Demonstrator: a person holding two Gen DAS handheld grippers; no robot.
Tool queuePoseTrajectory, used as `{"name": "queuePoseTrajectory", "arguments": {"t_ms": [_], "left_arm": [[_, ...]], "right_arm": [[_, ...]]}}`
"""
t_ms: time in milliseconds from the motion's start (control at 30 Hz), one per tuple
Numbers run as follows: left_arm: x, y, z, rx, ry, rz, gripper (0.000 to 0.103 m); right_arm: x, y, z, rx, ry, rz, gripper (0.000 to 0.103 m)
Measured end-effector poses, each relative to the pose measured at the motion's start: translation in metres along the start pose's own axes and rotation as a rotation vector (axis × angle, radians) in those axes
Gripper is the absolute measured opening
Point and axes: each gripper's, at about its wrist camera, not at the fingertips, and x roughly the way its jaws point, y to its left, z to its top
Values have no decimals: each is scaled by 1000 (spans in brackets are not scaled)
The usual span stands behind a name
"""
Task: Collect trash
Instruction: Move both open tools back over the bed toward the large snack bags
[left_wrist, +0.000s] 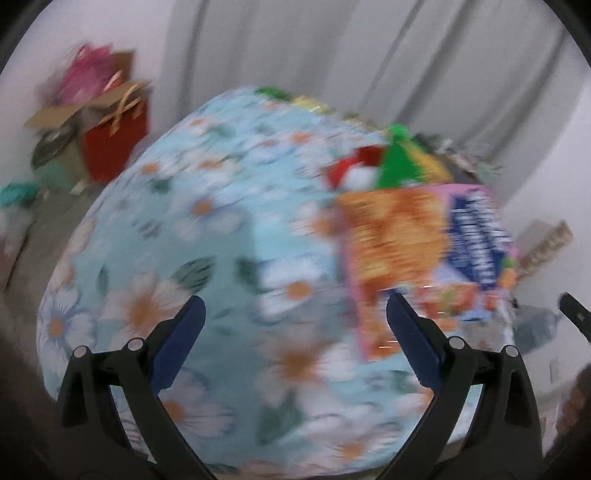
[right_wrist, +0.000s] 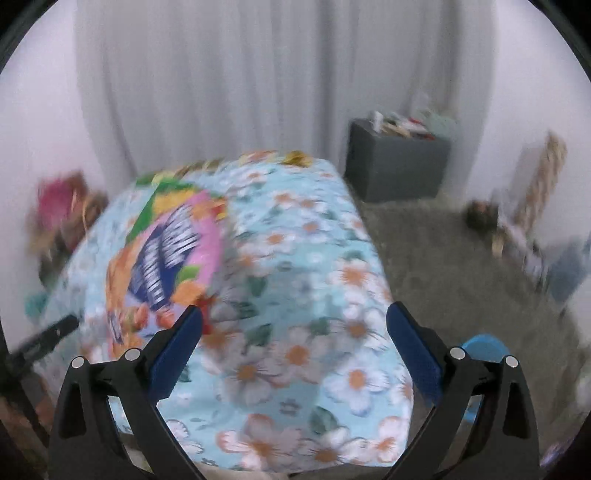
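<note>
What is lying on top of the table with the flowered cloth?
On the flowered tablecloth lies a pink and orange snack bag, with green, red and yellow wrappers behind it. The picture is blurred. What the bag covers cannot be seen.

Table with light-blue daisy-print tablecloth (left_wrist: 207, 229), whole top covered. On it: 1 pink/orange snack packet (left_wrist: 424, 258), lying flat at 3 o'clock in the left wrist view and 10 o'clock in the right. Just behind it, toward 1 o'clock in the left view, a green wrapper (left_wrist: 400, 162) and a red-and-white wrapper (left_wrist: 351, 170), touching each other. More small wrappers (left_wrist: 314, 103) along the far edge at 12 o'clock, too blurred to identify. Grey carpet (right_wrist: 461, 266) under the table.
</note>
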Motion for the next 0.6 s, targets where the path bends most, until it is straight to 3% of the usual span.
{"name": "queuePoseTrajectory", "arguments": {"t_ms": [100,233,400,600], "left_arm": [[14,21,-3,-51,41,37,94],[15,26,-6,28,0,112,94],[20,23,-11,96,-9,142,94],[15,28,-12,80,-24,91,94]], "right_arm": [[-1,34,2,-100,-5,-30,96],[3,55,6,-153,3,-41,96],[2,61,11,-140,-4,-29,96],[7,58,13,-88,5,29,96]]}}
